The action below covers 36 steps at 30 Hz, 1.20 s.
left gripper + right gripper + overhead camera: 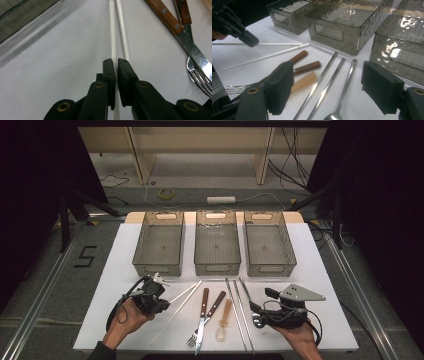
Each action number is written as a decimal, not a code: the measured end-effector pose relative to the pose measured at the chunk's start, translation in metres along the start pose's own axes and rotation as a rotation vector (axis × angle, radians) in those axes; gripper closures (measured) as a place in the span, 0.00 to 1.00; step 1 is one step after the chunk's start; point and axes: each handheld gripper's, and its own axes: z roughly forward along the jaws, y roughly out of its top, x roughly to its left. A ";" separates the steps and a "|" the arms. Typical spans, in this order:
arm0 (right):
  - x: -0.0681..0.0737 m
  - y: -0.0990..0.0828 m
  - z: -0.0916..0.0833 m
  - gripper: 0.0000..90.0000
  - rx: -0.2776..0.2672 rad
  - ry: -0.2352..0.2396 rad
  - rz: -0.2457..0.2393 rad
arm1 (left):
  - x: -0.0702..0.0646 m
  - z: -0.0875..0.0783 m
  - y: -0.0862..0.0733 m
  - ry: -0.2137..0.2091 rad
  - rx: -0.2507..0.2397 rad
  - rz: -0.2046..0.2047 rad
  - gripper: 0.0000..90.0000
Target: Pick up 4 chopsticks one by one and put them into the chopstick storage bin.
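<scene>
With the left claw [116,62] pressed nearly together on one white chopstick [112,37], whose twin [122,35] lies just beside its right jaw, the person does best to lift straight up, while the right claw [327,90] waits spread above the desk [62,70]

— Where's the left gripper [159,281]?
— Low at the near left, held from behind by the left hand [131,316], jaws almost together.
— And the right gripper [329,91]?
— Resting in the right hand [299,332] at the near right, jaws spread wide, nothing between them.
</scene>
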 end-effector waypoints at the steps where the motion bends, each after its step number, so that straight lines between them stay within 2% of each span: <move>1: 0.000 0.000 0.000 0.30 0.000 0.000 0.000 | -0.001 -0.002 0.000 -0.003 -0.003 -0.002 0.94; 8: 0.000 0.000 0.000 0.30 0.001 0.000 0.000 | 0.001 -0.012 -0.001 -0.015 -0.026 0.010 0.94; 11: 0.000 0.000 0.000 0.30 0.003 0.001 -0.001 | 0.002 -0.022 -0.002 -0.024 -0.055 0.007 0.94; 14: 0.000 0.000 0.000 0.30 0.002 0.000 0.001 | 0.003 -0.027 -0.002 -0.027 -0.062 0.015 0.94; 23: -0.002 -0.001 0.000 0.30 0.003 -0.002 0.004 | 0.009 -0.059 0.002 -0.021 -0.157 0.008 0.94; 25: -0.002 -0.001 0.001 0.30 0.004 -0.002 0.006 | 0.013 -0.067 0.004 -0.027 -0.178 0.002 0.94; 29: -0.003 -0.001 0.001 0.30 0.007 -0.006 0.008 | 0.024 -0.076 0.011 0.001 -0.217 -0.018 0.94; 32: -0.003 -0.001 0.001 0.30 0.007 -0.006 0.010 | 0.033 -0.079 0.020 0.025 -0.225 -0.030 0.94; 36: -0.003 -0.001 0.001 0.30 0.008 -0.005 0.011 | 0.053 -0.081 0.035 0.061 -0.228 -0.055 0.94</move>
